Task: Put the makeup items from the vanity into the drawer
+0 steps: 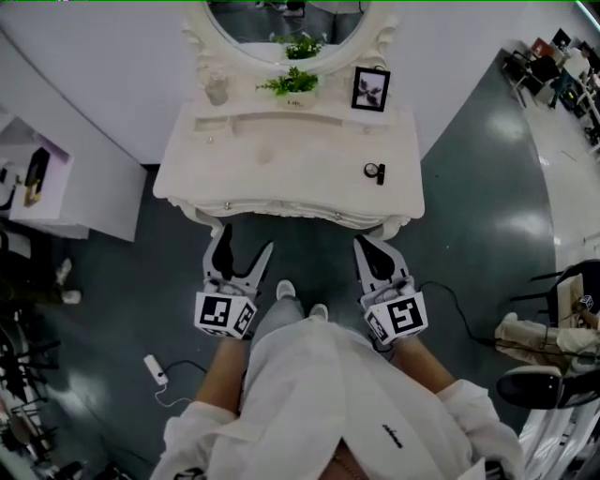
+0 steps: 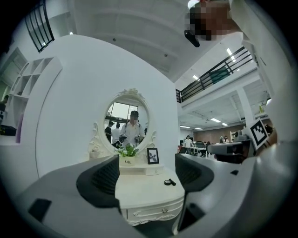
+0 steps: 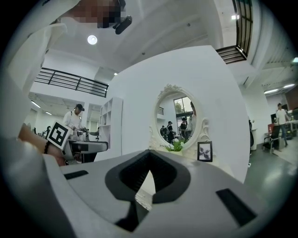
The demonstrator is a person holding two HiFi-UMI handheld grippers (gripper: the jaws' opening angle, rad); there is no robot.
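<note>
A white vanity [image 1: 281, 164] stands in front of me below an oval mirror [image 1: 281, 19]. On its right side lie a round black compact [image 1: 372, 170] and a black lipstick tube [image 1: 381, 174]; the left gripper view shows the compact [image 2: 167, 182] and the tube [image 2: 172, 181] too. The drawer front [image 2: 153, 211] with small knobs is closed. My left gripper [image 1: 246, 242] hovers just short of the vanity's front edge, open and empty; the vanity shows between its jaws [image 2: 146, 174]. My right gripper [image 1: 372, 244] hangs beside it at the same distance, jaws together on nothing [image 3: 150, 155].
At the back of the vanity stand a potted plant [image 1: 292, 82], a framed picture [image 1: 370, 89] and a glass jar [image 1: 217, 91]. A white shelf unit [image 1: 37, 178] is at the left, a power strip [image 1: 155, 367] lies on the floor, and a chair [image 1: 562, 281] is at the right.
</note>
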